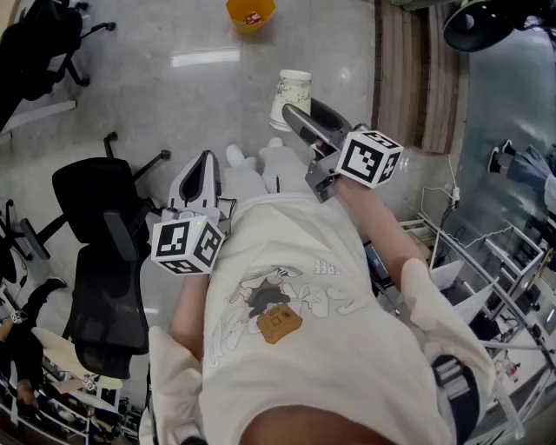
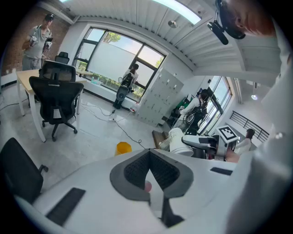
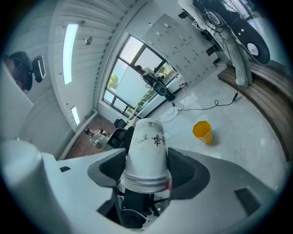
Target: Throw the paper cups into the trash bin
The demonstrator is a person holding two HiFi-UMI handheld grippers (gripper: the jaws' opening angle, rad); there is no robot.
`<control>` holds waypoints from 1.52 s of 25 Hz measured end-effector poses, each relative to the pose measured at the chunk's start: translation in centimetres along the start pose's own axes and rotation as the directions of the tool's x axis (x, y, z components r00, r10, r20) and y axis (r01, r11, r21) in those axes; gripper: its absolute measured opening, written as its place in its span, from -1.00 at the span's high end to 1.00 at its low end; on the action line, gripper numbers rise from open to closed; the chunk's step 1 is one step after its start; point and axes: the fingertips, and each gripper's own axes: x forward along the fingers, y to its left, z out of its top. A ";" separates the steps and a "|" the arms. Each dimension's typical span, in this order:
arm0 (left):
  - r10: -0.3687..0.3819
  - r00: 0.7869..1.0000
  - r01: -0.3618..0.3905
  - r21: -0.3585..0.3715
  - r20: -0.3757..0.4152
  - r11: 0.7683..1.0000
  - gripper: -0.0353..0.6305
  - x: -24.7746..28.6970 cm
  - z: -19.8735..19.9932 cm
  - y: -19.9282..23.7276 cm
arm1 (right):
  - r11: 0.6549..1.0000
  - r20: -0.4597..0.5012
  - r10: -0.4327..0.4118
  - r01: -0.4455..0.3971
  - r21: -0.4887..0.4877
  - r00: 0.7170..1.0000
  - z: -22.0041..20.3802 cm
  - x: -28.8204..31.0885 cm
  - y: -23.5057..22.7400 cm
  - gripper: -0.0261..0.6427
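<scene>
A white paper cup (image 1: 292, 90) with dark print sits between the jaws of my right gripper (image 1: 293, 116), which is shut on it and held out in front of the person's body. In the right gripper view the cup (image 3: 146, 148) has its rim toward the camera and its base pointing away, with a pad pressed on each side. The yellow trash bin (image 1: 250, 12) stands on the grey floor farther ahead, also visible as the bin (image 3: 203, 131) right of the cup. My left gripper (image 1: 206, 158) hangs low at the left, its pads (image 2: 137, 170) meeting with nothing between them.
Black office chairs (image 1: 102, 228) stand to the left. A wooden step (image 1: 419, 71) and cluttered equipment lie to the right. The left gripper view shows a desk with a chair (image 2: 56, 93), lockers (image 2: 155, 98) and people by the windows.
</scene>
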 end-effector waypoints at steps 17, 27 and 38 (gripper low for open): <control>-0.139 0.990 0.139 0.119 -0.010 0.983 0.88 -0.6 -1.7 -14.8 | 0.980 0.144 0.162 -0.176 0.093 0.976 -2.5 -14.1 4.3 0.04; -0.087 0.996 0.083 0.142 0.025 0.986 0.88 0.0 -2.1 -17.5 | 0.977 0.151 0.182 -0.197 0.088 0.972 -1.3 -17.6 1.0 0.05; -0.071 0.997 0.069 0.085 0.018 0.994 0.88 4.5 -0.4 -15.3 | 0.977 0.091 0.177 -0.186 0.105 0.980 2.3 -12.9 -1.7 0.05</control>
